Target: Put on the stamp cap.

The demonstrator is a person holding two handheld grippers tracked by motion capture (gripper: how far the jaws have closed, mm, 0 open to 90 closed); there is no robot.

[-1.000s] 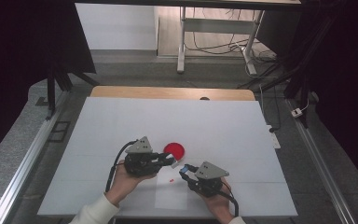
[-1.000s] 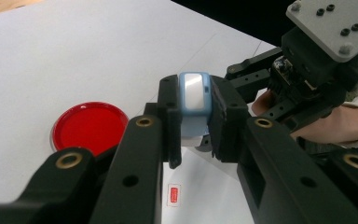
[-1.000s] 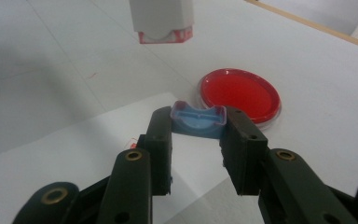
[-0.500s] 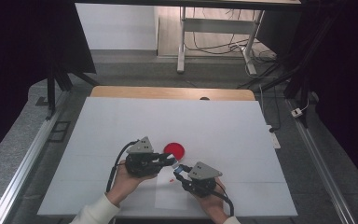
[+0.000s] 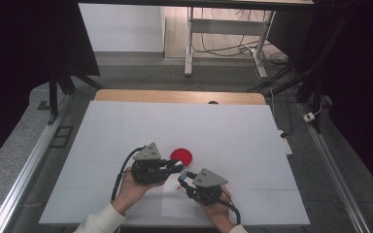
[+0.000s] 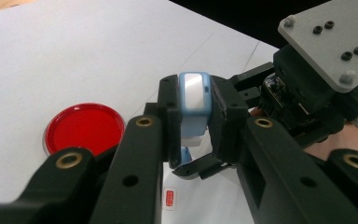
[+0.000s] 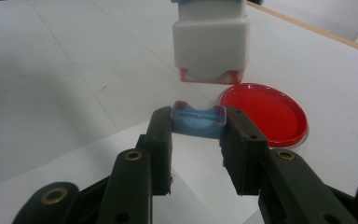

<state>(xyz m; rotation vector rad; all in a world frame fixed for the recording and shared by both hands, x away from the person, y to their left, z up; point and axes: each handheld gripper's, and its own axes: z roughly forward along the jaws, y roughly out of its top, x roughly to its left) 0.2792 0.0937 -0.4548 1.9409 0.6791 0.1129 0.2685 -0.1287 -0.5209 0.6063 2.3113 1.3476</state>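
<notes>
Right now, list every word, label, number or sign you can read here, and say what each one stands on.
None can be read.
Small red imprint on the white paper sheet: a framed mark, too small and blurred to read.
Blue-and-white stamp, held in the left gripper: no lettering shows.
Red dish and blue cap in the right gripper: no lettering.

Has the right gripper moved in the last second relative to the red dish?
Yes. In the high view the right gripper has slid left, toward the left gripper, ending just below the red dish, which stayed put.
</notes>
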